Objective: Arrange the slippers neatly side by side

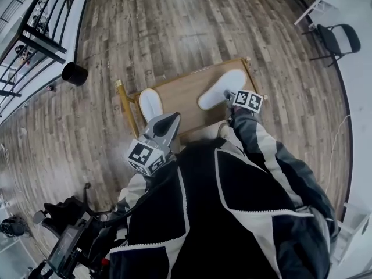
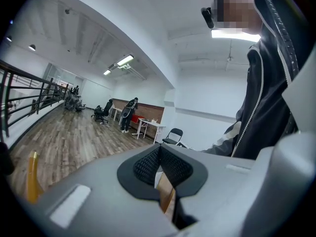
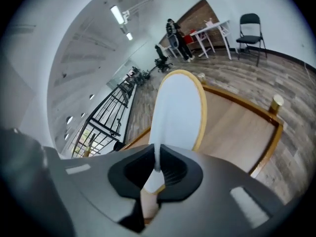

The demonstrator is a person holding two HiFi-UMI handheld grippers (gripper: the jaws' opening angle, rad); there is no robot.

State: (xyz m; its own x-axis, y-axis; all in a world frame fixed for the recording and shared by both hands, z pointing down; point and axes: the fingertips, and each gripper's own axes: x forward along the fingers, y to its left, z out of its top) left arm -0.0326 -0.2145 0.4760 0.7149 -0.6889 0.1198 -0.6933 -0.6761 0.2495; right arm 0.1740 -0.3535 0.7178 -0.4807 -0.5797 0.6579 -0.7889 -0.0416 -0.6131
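Right gripper [image 3: 156, 168] pinches the near end of one slipper [image 3: 177, 112], which lies skewed by the surface's [image 1: 180, 95] right edge. Left gripper [image 2: 159, 164] is closed and empty. Best to swing that slipper parallel to the other slipper [image 1: 150, 103] at the left edge, ends level.

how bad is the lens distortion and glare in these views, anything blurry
Head view: strong fisheye, the grey-brown wooden plank floor bows outward, all sharp. Left gripper view: the long ceiling light strip blows out white; dark rounded corners. Right gripper view: same dark corners, the white flat slipper looks crisp.
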